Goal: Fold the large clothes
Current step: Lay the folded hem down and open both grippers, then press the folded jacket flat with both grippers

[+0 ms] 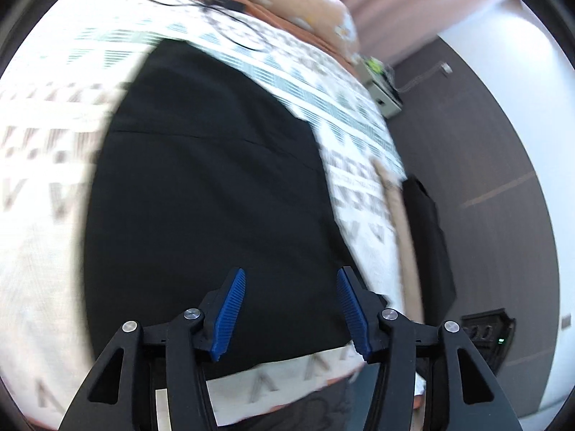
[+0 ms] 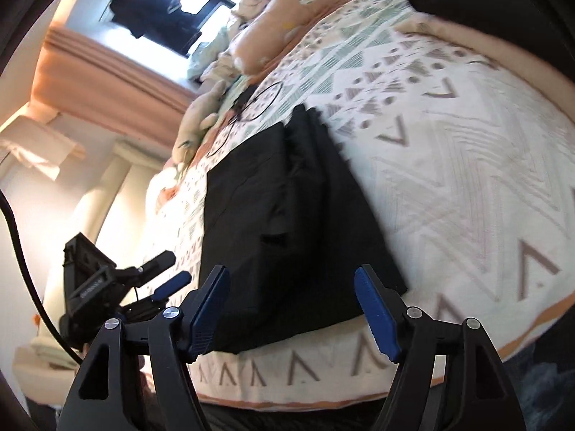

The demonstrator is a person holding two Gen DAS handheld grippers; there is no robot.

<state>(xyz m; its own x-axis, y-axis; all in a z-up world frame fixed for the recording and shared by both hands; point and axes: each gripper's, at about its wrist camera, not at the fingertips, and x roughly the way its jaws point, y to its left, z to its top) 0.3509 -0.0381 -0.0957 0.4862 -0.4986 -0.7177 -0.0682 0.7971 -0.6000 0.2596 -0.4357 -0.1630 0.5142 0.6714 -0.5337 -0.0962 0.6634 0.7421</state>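
We are holding the left claw (image 1: 291,309) and right claw (image 2: 293,309) spread wide and empty, hovering just near of the folded black garment (image 2: 287,222), which is lying flat on the patterned bedspread (image 2: 449,165); pink curtains (image 2: 107,82) are hanging far off.

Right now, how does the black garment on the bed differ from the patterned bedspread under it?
The black garment is plain and dark; the bedspread is pale with triangle and chevron prints. The garment is a folded, layered block covering only part of the bed; the bedspread lies spread across the whole bed and reaches its near edge. Both lie flat, and neither the left gripper nor the right gripper, both open, holds either.
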